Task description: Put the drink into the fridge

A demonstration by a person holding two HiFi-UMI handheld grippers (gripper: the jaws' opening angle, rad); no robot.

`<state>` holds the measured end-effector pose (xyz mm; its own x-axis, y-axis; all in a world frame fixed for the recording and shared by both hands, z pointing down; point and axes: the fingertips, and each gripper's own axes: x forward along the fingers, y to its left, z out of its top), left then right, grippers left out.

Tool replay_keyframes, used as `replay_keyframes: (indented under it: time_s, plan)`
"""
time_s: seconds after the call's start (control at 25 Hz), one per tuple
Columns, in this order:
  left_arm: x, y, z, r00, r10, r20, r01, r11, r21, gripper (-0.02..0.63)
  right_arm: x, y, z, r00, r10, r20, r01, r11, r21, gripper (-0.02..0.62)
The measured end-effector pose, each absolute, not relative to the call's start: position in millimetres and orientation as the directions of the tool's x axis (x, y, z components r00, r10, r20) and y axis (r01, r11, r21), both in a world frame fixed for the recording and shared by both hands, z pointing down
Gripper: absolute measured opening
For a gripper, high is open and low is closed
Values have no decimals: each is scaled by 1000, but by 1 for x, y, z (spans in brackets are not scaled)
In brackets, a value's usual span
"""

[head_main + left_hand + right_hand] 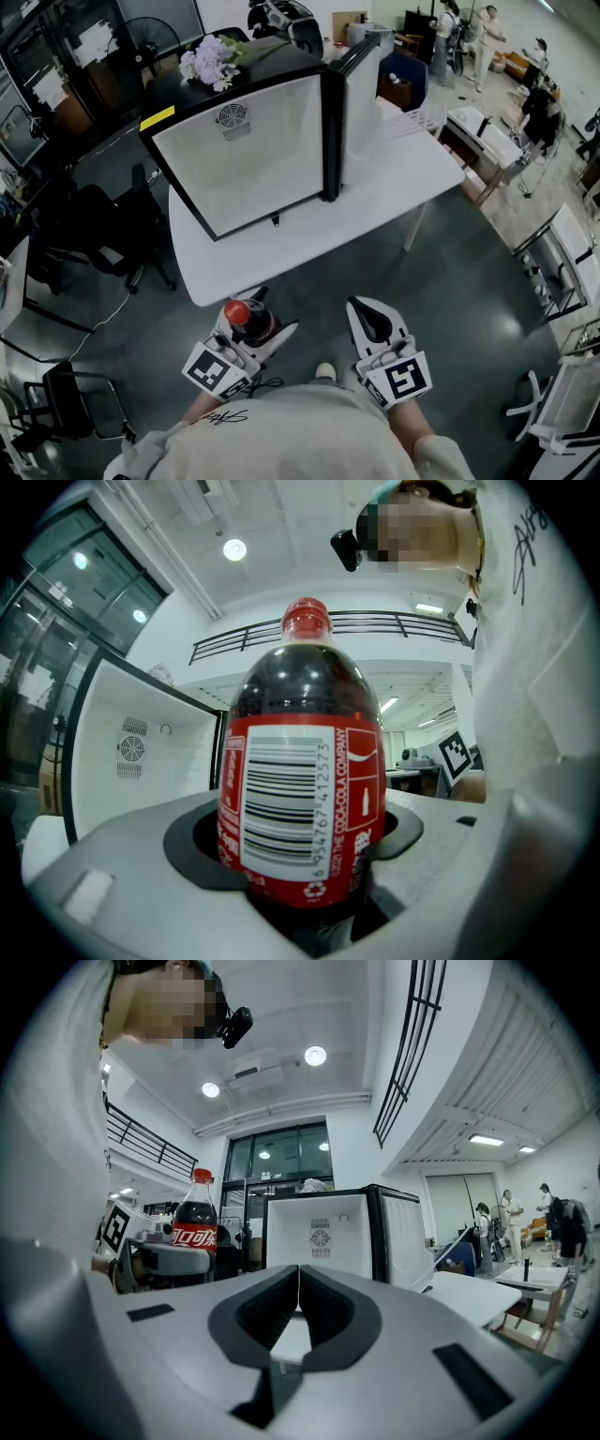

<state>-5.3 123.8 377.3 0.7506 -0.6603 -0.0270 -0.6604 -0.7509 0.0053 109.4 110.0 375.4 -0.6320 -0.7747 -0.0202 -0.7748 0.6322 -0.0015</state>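
Nearest in the head view, low before the person, the left claw grips a bottle of cola upright, red cap on top. The right claw hangs beside it, apart. Both are short of the white tabletop, where the fridge stands with its door open.

Left gripper view: the jaws clamp the bottle's red label on both sides.

Right gripper view: the jaws are pressed together with nothing between them. The fridge's white inside is ahead, and the bottle is off to the left.
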Motion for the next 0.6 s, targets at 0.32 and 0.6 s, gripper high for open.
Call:
replay_keyframes:
  time_s: [0.32,0.6]
  plan:
    - [9,111,379,731,-682,-25,-682,-731,11,324,124,94,378,-656,-754,-18,-754,657,4,11]
    - [17,106,383,699,-714,-32,-714,-700,10,324,133,87,384,-695,-719,-8,-719,695,12,11]
